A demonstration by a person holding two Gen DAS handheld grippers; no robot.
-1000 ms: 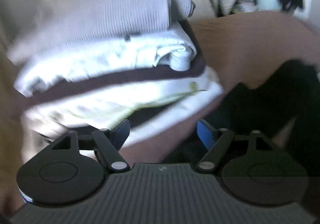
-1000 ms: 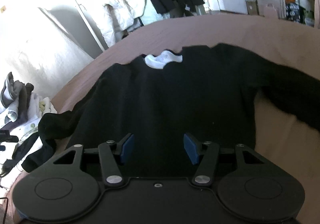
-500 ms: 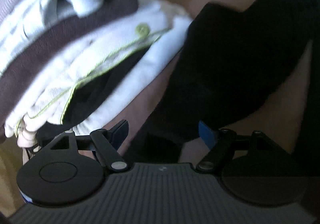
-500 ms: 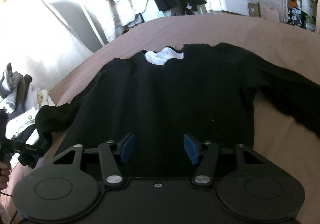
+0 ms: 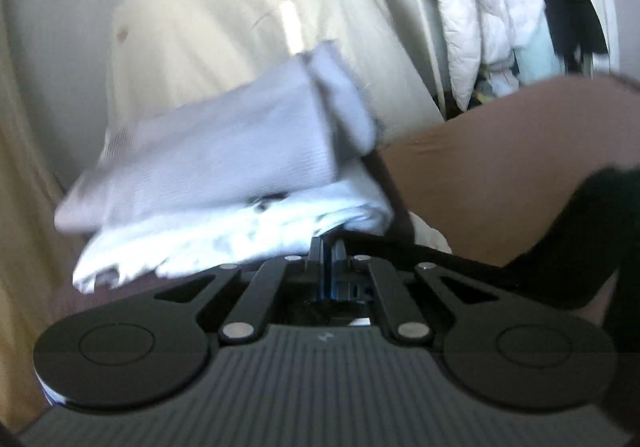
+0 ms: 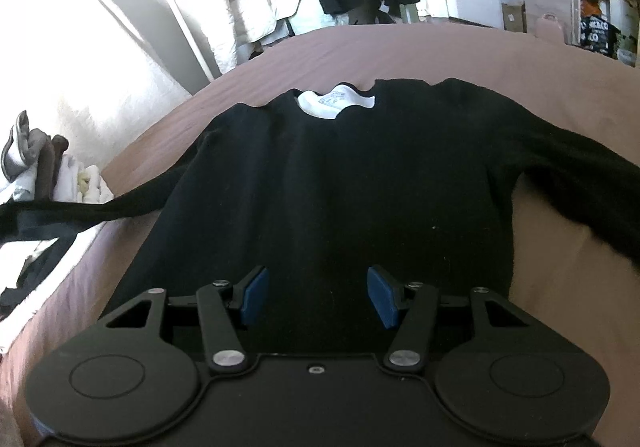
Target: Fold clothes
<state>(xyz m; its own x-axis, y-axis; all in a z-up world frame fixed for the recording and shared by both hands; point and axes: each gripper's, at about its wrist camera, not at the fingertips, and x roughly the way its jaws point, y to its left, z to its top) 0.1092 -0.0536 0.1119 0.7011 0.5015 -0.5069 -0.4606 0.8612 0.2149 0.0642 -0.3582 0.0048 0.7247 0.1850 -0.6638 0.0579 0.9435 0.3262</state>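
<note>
A black long-sleeved knit sweater (image 6: 332,183) lies face up and flat on the brown bed cover (image 6: 400,51), its white neck label (image 6: 334,101) away from the camera. The left gripper (image 5: 328,253) has its jaws pressed together on the end of the sweater's left sleeve (image 6: 100,209), which runs taut from the shoulder toward the stack of folded pale and dark clothes (image 5: 224,191) at the bed's edge. The right gripper (image 6: 318,293) hovers over the sweater's hem with its blue pads (image 6: 254,293) apart, holding nothing. The step in hand appears to be folding that sleeve across the chest. To do it well, the left gripper should carry the cuff low and level over the body, keep the sleeve untwisted, and steer clear of the stack, while the right gripper pins the torso so it does not slide.
</note>
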